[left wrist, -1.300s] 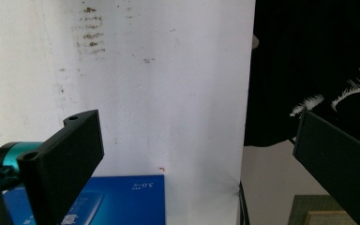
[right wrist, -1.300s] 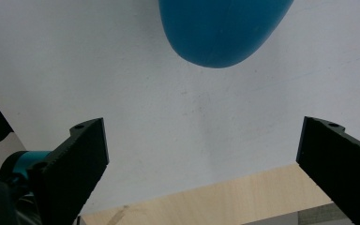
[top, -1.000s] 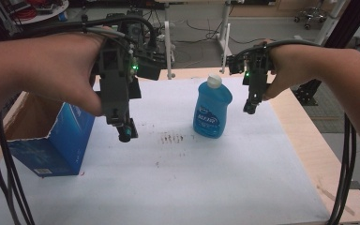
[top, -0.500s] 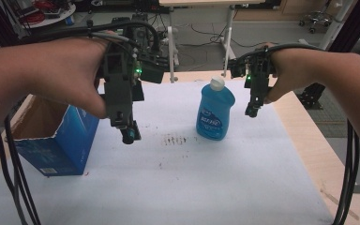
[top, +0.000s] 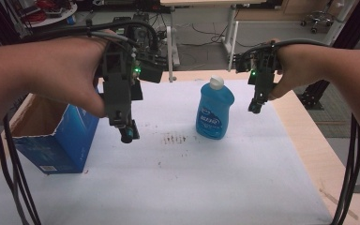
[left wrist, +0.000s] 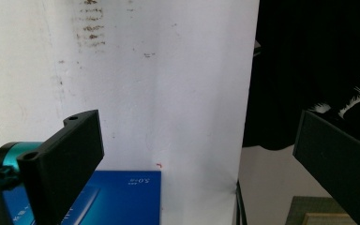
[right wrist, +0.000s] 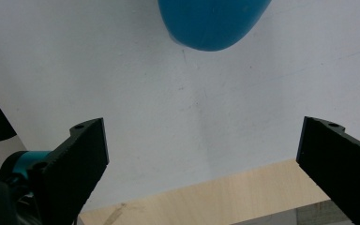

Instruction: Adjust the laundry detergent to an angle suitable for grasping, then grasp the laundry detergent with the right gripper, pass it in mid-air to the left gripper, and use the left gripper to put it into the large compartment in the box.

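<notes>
Blue soap bottle [top: 214, 108] upright mid-table, white cap, label too blurred to read | blue box [top: 56, 140] at your left | your left gripper [top: 127, 135] beside box, jaws apart | your right gripper [top: 255, 108] just right of bottle, jaws wide, empty.

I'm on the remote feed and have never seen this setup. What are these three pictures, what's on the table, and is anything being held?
A person holds a handheld two-jaw tool in each hand: the left gripper and the right gripper. The high view looks down on the table. The other two pictures come from cameras riding on each gripper, looking along its black jaws. On the white table cover stand a blue dish soap bottle and an open blue cardboard box. Both sets of jaws stand wide open, holding nothing.
</notes>
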`<state>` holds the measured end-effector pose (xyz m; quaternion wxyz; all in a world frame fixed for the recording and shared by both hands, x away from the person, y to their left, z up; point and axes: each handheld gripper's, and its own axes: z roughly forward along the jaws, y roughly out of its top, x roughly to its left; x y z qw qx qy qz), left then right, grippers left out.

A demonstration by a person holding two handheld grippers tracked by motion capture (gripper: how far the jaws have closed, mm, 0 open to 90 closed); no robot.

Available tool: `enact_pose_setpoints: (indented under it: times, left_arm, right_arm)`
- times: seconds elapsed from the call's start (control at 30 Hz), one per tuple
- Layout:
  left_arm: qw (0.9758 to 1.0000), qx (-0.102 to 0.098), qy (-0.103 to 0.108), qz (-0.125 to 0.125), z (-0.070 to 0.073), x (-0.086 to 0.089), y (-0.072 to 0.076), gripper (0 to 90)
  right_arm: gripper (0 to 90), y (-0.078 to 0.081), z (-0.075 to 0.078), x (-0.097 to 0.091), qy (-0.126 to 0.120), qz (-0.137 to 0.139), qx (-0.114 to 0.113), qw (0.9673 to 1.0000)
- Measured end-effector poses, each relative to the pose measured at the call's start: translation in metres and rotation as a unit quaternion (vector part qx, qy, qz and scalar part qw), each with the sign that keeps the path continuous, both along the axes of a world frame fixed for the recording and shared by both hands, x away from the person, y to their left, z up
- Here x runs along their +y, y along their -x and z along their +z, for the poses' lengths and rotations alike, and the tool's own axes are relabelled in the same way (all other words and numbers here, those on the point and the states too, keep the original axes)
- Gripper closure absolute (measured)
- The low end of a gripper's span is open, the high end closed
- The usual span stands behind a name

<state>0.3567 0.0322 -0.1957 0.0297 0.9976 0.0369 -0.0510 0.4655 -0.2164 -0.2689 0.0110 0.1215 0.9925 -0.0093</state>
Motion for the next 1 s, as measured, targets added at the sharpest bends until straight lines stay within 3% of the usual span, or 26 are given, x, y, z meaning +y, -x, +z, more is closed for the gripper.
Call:
enact_pose_setpoints:
  times: [0.57,0.67,1.0]
  left_arm:
    - [1.0000,-0.002,0.001,-0.005,-0.003,0.001,-0.001,1.9]
    - [1.0000,-0.002,0.004,-0.006,-0.004,0.003,-0.001,1.9]
    - [0.9999,-0.013,0.001,-0.005,-0.003,0.009,0.001,1.9]
  right_arm:
    - [1.7,0.009,0.003,-0.002,0.000,0.001,-0.005,1.0000]
    - [1.7,0.011,0.004,-0.003,-0.007,0.007,-0.005,0.9999]
    - [1.7,0.016,-0.002,-0.012,-0.038,-0.019,0.002,0.9991]
